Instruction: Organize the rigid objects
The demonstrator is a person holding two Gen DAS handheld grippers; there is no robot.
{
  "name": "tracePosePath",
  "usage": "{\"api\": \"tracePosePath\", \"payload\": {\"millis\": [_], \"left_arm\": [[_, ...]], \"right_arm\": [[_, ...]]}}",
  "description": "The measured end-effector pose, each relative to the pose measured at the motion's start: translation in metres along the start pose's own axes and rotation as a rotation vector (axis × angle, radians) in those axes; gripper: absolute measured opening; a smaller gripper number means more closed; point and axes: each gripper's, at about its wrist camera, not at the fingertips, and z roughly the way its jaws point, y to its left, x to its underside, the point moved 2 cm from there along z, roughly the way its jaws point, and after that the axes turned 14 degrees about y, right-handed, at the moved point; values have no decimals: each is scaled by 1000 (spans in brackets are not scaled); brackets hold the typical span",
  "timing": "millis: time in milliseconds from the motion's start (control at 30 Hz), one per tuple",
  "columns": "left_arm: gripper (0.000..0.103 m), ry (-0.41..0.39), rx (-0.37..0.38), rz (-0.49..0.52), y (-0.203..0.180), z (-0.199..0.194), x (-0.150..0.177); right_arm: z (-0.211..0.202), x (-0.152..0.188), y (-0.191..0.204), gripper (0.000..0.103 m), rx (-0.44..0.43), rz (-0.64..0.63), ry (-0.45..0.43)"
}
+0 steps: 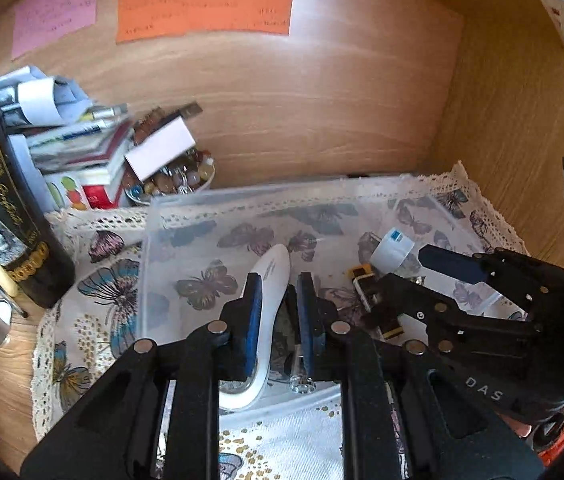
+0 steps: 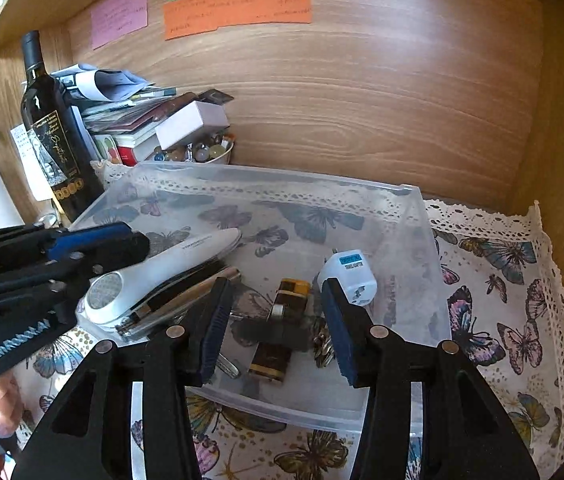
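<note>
A clear plastic box (image 2: 413,240) sits on a butterfly cloth; it also shows in the left wrist view (image 1: 186,204). My left gripper (image 1: 280,292) is inside it, jaws close around a long white device (image 1: 272,280) with a round lens end (image 2: 106,292). A silver pen (image 1: 299,376) lies beside the device. My right gripper (image 2: 278,312) is open over the box's front, above a brown and gold lighter (image 2: 278,336). A white plug adapter (image 2: 351,276) stands just past its right finger. In the left wrist view the lighter (image 1: 365,284) and adapter (image 1: 391,248) lie right of my fingers.
A dark wine bottle (image 2: 54,136) stands at the back left, next to a stack of booklets and papers (image 2: 122,104) and a bowl of marbles (image 2: 198,152) with a white box on top. Wooden cabinet walls (image 2: 361,100) close the back and right.
</note>
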Motion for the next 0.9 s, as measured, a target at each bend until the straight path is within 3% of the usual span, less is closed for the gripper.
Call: {"api": "tracePosePath", "payload": {"millis": [133, 300, 400, 467, 567, 767, 900], "left_arm": [[20, -42, -15, -6, 1, -18, 1], [33, -125, -40, -1, 0, -53, 5], [47, -177, -48, 3, -2, -74, 10], [54, -213, -57, 5, -5, -89, 13], [68, -266, -81, 13, -10, -110, 22], [94, -355, -113, 14, -21, -144, 39], [98, -381, -110, 7, -25, -159, 48]], "right_arm": [[-17, 1, -2, 46, 4, 3, -41], [-52, 4, -1, 53, 18, 10, -126], [-77, 8, 2, 56, 30, 10, -188], [-90, 10, 4, 68, 37, 10, -228], [-115, 18, 7, 76, 41, 9, -294], [-149, 33, 14, 86, 50, 1, -380], [-164, 44, 19, 94, 55, -4, -416]]}}
